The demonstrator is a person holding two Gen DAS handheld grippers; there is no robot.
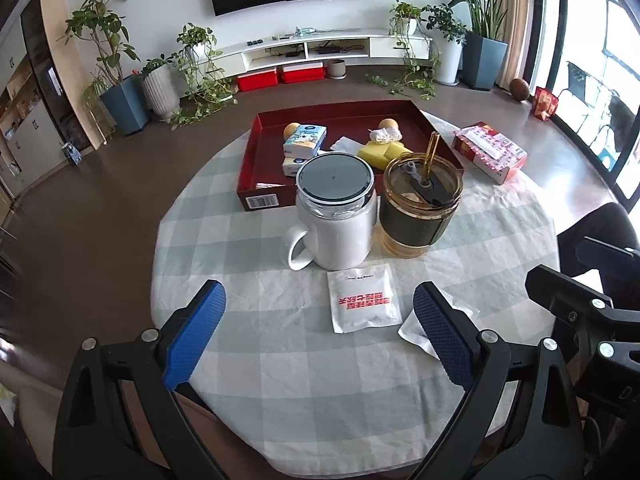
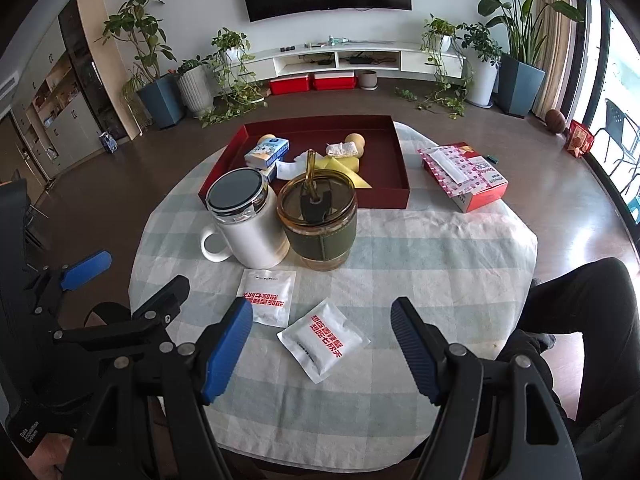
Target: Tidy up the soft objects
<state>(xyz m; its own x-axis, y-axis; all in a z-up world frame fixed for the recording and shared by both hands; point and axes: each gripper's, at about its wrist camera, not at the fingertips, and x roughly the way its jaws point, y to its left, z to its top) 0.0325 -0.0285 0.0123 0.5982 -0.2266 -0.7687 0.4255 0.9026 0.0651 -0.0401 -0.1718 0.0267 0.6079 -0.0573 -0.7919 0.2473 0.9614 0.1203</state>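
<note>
Two white soft packets with red print lie on the checked tablecloth. One packet (image 1: 363, 302) (image 2: 268, 296) lies in front of the white mug. The other packet (image 2: 323, 340) (image 1: 418, 330) lies to its right, partly hidden by a finger in the left wrist view. My left gripper (image 1: 320, 316) is open and empty, just short of the first packet. My right gripper (image 2: 322, 346) is open and empty, with the second packet between its fingers. A red tray (image 1: 256, 152) (image 2: 402, 168) at the back holds tissue packs (image 1: 304, 142), a yellow sponge (image 1: 380, 152) and other soft items.
A white lidded mug (image 1: 334, 220) (image 2: 244, 220) and an amber tumbler with a straw (image 1: 420, 208) (image 2: 318, 224) stand between the packets and the tray. A red-and-white box (image 1: 490, 152) (image 2: 464, 176) lies at the table's right. The person's dark-clothed leg (image 2: 580, 304) is at the right.
</note>
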